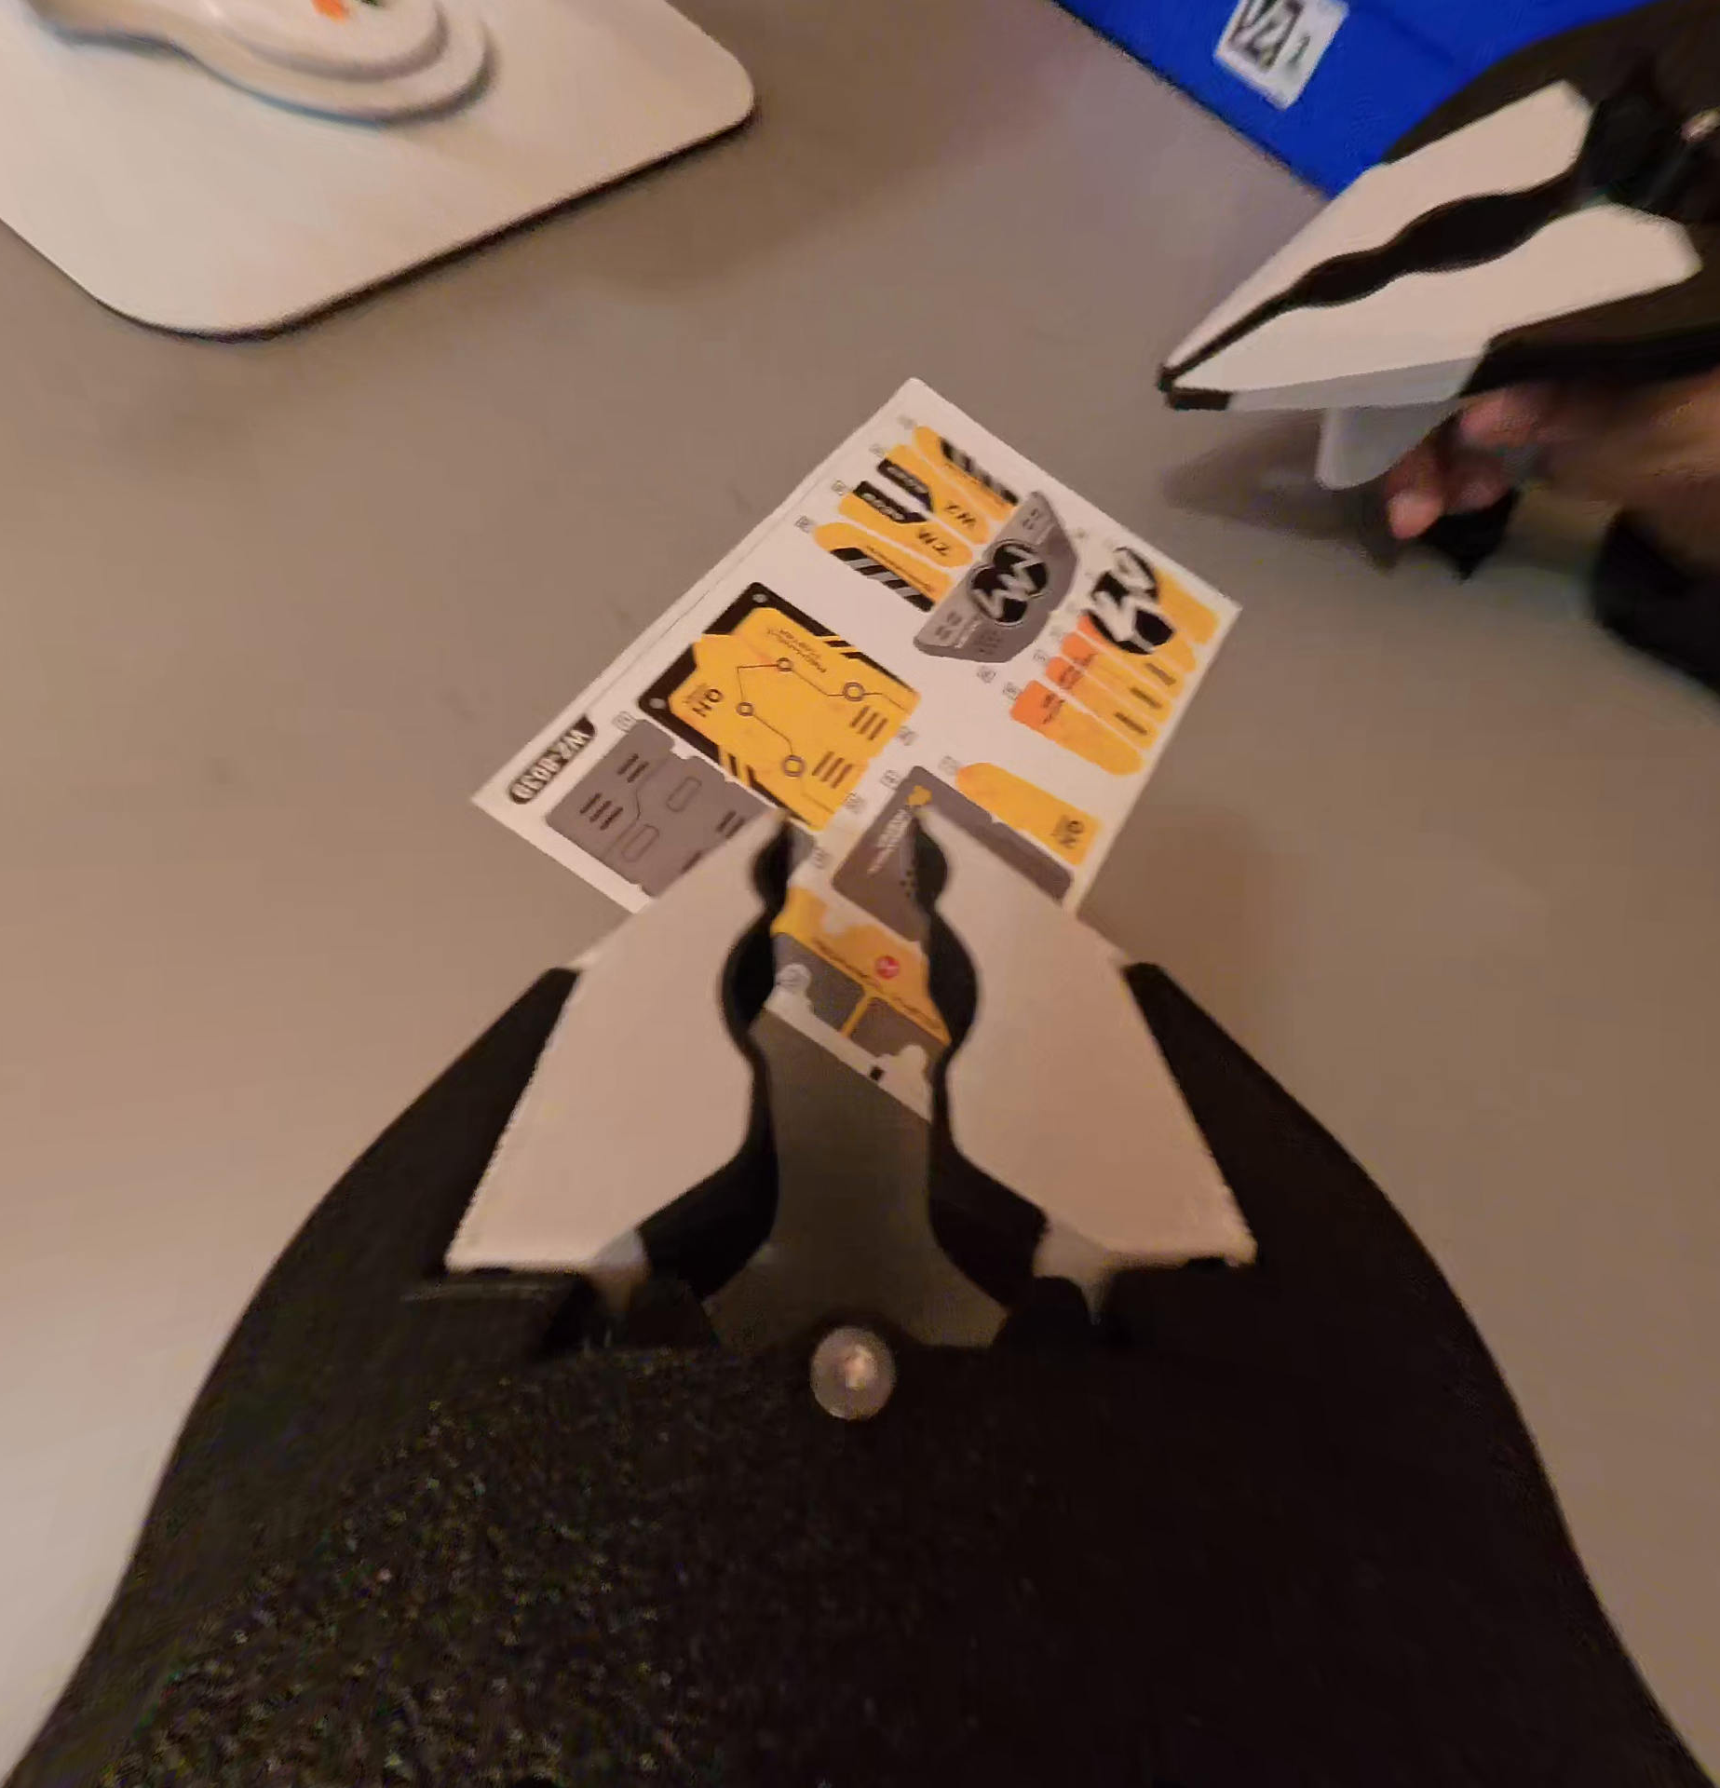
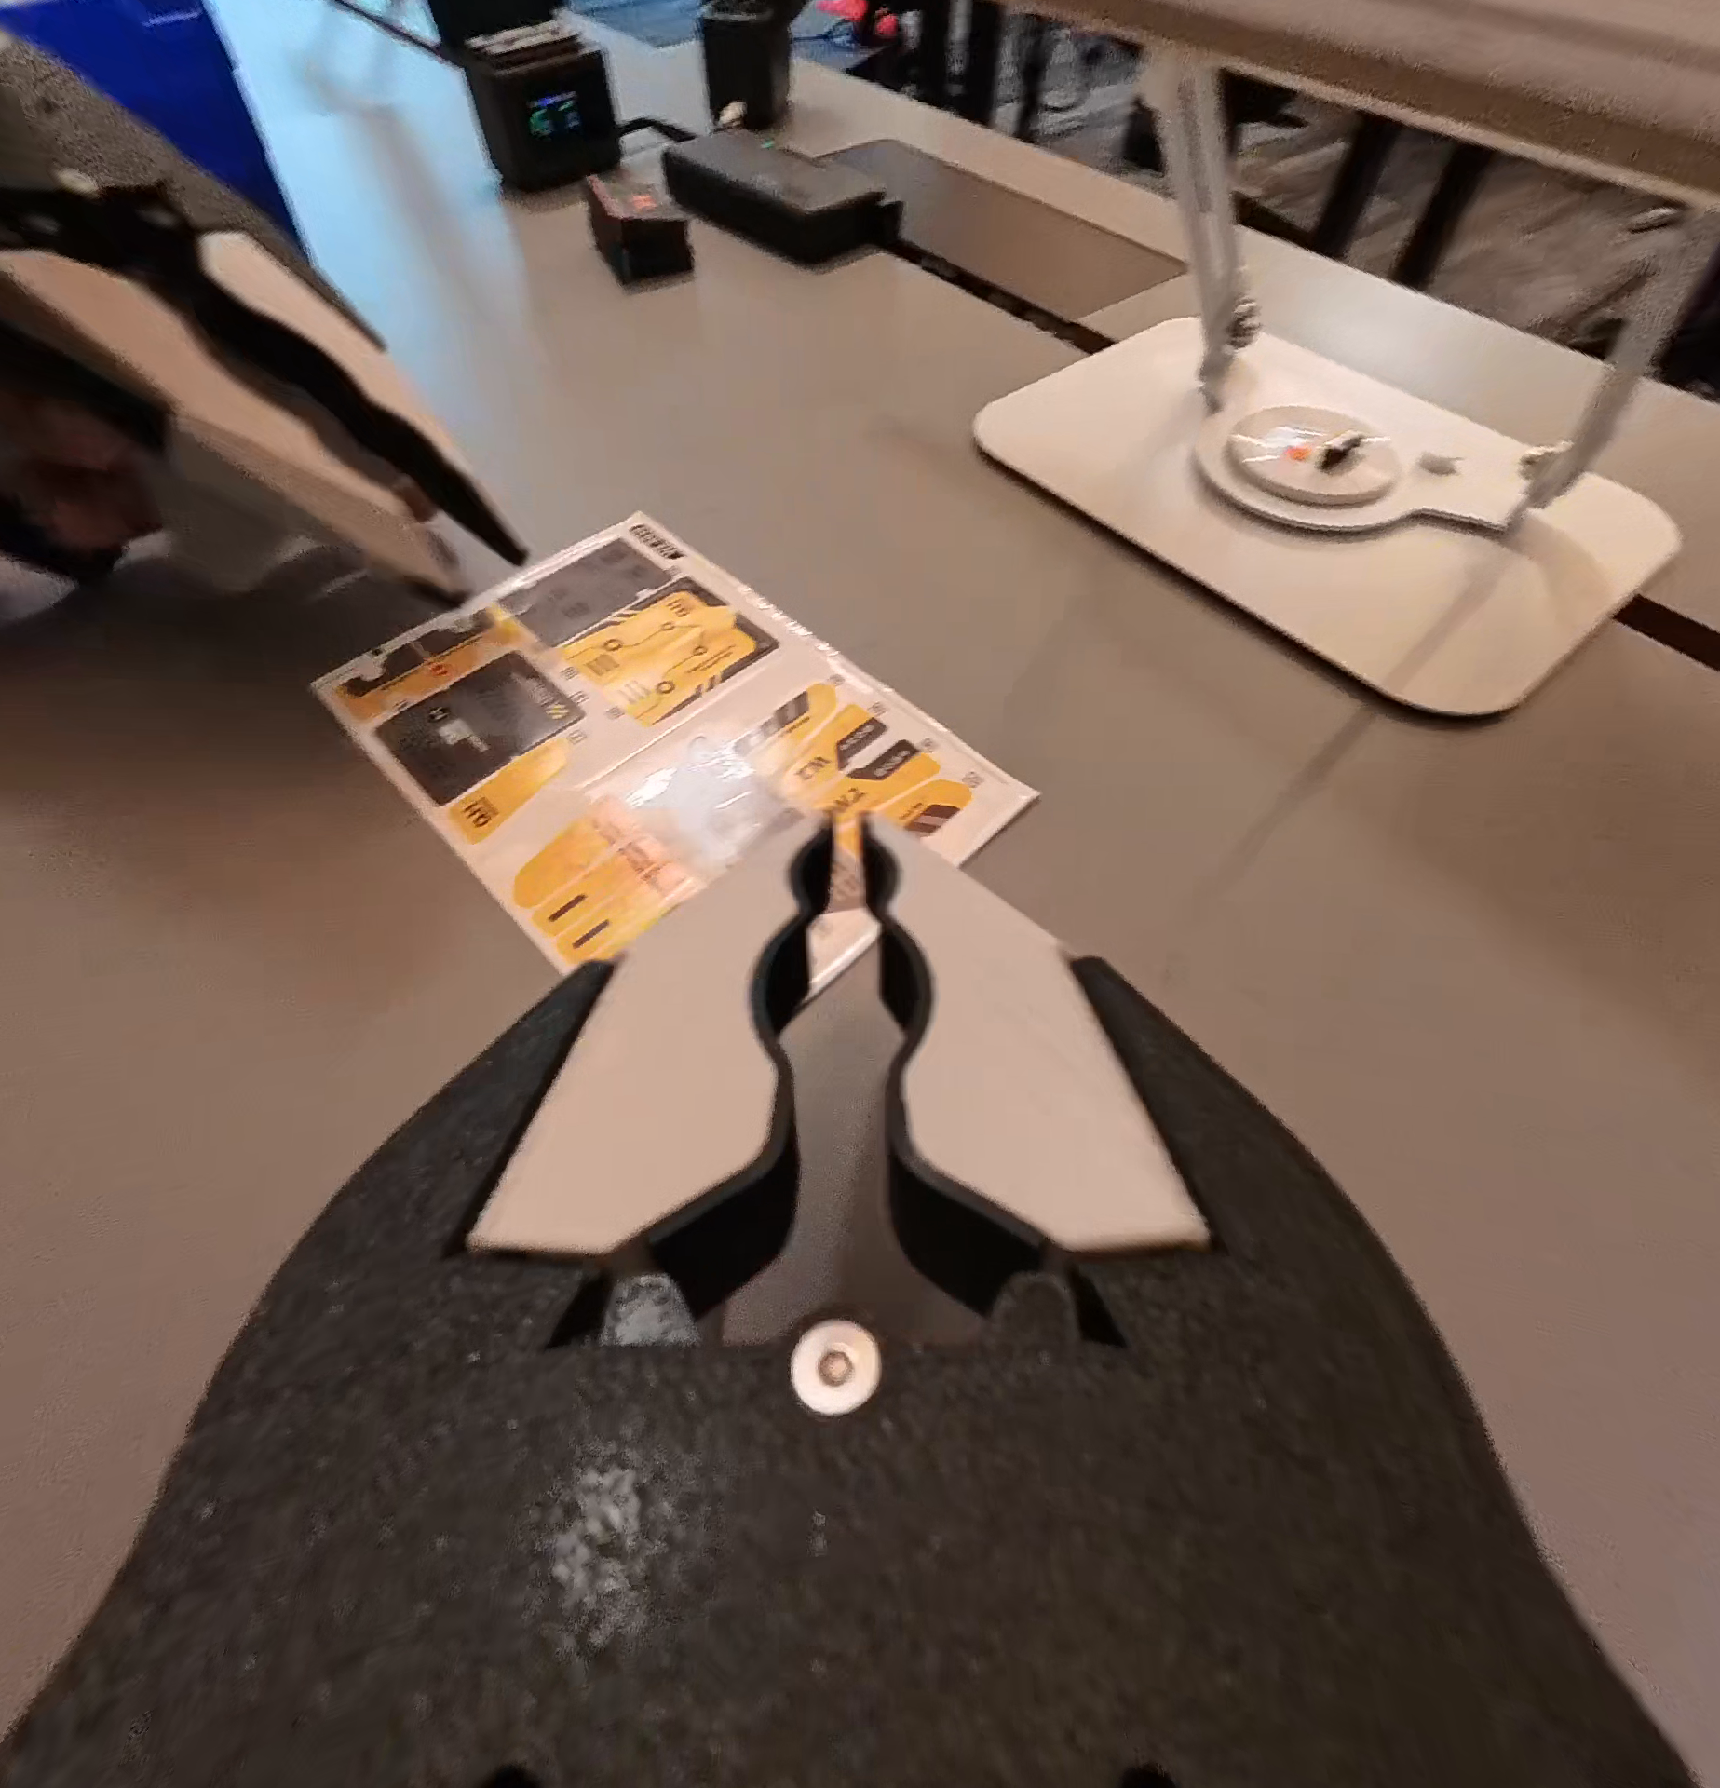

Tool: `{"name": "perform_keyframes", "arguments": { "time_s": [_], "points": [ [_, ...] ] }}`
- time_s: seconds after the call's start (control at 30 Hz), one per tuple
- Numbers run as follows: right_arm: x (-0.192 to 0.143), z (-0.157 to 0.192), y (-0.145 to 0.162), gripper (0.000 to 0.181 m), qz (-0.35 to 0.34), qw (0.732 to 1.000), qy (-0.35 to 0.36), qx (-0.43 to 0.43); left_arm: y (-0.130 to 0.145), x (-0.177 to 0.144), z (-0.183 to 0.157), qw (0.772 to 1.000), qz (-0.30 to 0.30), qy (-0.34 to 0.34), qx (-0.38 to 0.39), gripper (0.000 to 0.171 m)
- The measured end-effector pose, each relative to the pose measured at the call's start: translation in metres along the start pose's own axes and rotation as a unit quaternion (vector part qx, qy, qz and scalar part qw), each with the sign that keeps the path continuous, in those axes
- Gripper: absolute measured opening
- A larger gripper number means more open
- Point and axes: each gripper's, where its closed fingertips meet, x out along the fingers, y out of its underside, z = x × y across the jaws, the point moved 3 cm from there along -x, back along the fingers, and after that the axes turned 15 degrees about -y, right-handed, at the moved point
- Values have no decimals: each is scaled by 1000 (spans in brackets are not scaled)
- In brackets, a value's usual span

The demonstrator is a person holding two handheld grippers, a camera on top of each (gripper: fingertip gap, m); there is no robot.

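A sticker sheet (image 1: pixel 836 677) with yellow, grey and black decals lies flat on the grey table; it also shows in the right wrist view (image 2: pixel 643 735). My left gripper (image 1: pixel 851 820) hovers over the sheet's near edge with its jaws a little apart and nothing between them. From the right wrist view, the left gripper (image 2: pixel 493 571) sits over the sheet's far left corner. My right gripper (image 2: pixel 846 822) is shut and empty, its tips above the sheet's near right part. In the left wrist view the right gripper (image 1: pixel 1175 387) hangs above the table just right of the sheet.
A white flat stand base (image 2: pixel 1320 619) with a round disc and metal legs stands at the right; it also shows in the left wrist view (image 1: pixel 353 193). A blue box (image 1: pixel 1397 87) lies behind. Black electronic devices (image 2: pixel 769 184) sit at the table's far side. A hand (image 1: pixel 1562 455) holds the right gripper. The gap from one gripper's tips to the other's is roughly 15 centimetres.
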Motion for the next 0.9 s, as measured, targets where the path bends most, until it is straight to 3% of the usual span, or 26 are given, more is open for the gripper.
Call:
{"name": "perform_keyframes", "arguments": {
  "time_s": [0.03, 0.07, 0.17, 0.23, 0.33, 0.47, 0.63, 0.77, 0.9],
  "points": [
    [-2, -3, 0, 28, -3, 1000, 9, 9, -1, -2, -1, 1000, 3, 14, -16, 38],
    [-1, -2, 3, 49, 1, 1000, 4, 23, -3, -2, 1, 1000, -7, 9, -18, 40],
    [7, 5, 15, 66, 40, 997, -39, 61, -10, 0, 19, 996, -38, -80, -2, 40],
    [8, 5, 15, 66, 44, 997, -34, 53, -13, 2, 22, 993, -50, -104, 8, 40],
    [7, 5, 10, 66, 29, 999, -20, 41, -17, 1, 7, 994, -71, -76, 24, 39],
    [8, 4, 11, 66, 33, 998, -16, 43, -15, 0, -13, 996, -70, -11, 45, 0],
    [8, 4, 11, 65, 34, 998, -15, 42, -4, 11, -6, 997, -7, -37, 72, 0],
    [9, 6, 12, 57, 39, 999, -15, 34, -3, 5, -26, 994, -4, 21, 108, 0],
    [10, 8, 11, 46, 40, 998, -22, 31, -4, 1, -28, 993, -3, 25, 119, 0]
  ]
}}
